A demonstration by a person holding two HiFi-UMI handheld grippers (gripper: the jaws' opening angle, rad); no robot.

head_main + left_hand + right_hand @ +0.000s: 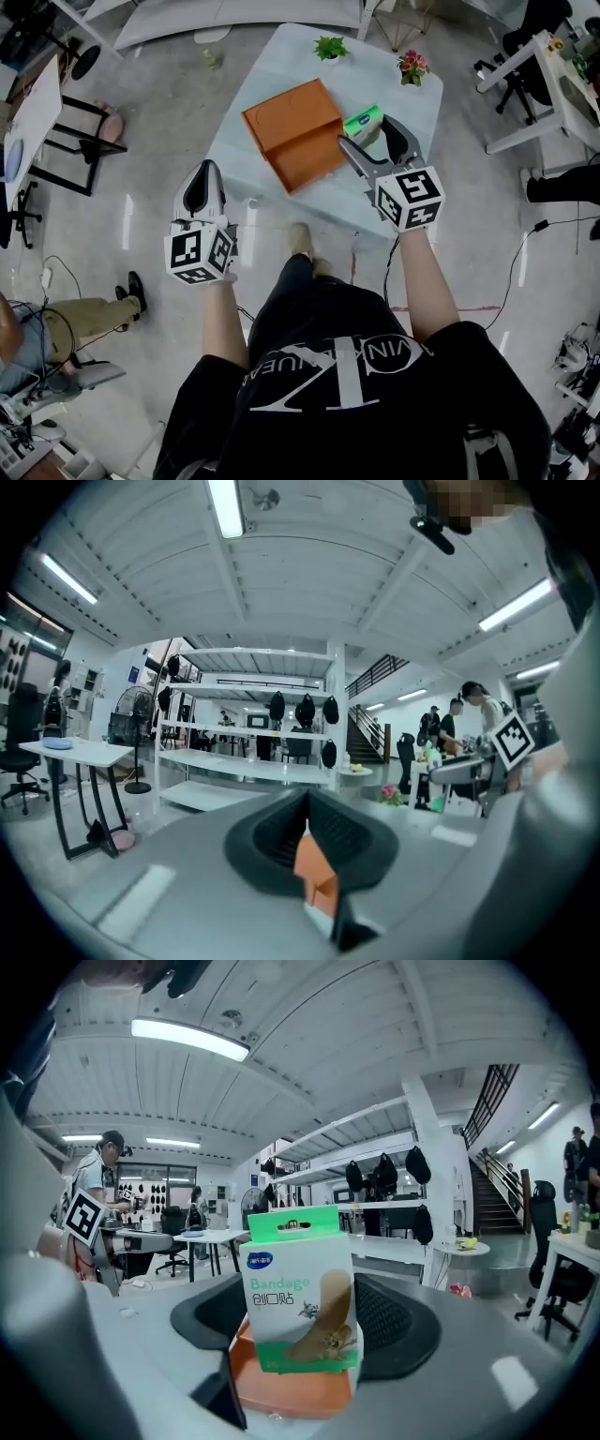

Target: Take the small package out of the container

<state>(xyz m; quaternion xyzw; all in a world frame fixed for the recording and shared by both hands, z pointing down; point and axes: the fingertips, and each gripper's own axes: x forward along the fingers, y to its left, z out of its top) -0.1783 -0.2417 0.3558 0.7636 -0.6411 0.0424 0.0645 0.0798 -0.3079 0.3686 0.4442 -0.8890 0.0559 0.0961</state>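
A small green and white bandage package (363, 122) (300, 1283) is held upright between the jaws of my right gripper (372, 141) (305, 1326), which is shut on it. It hangs just over the right edge of the orange container (295, 131) (281, 1396), a flat open box lying on the pale table (398, 103). My left gripper (203, 176) (314, 855) is off the table's left side, over the floor, with its jaws together and nothing held. A sliver of the orange container (317, 872) shows past its jaws.
Two small potted plants (329, 47) (412, 66) stand at the table's far edge. White desks (553, 84) and office chairs are at the right, a dark-legged desk (37, 112) at the left. Cables run over the floor.
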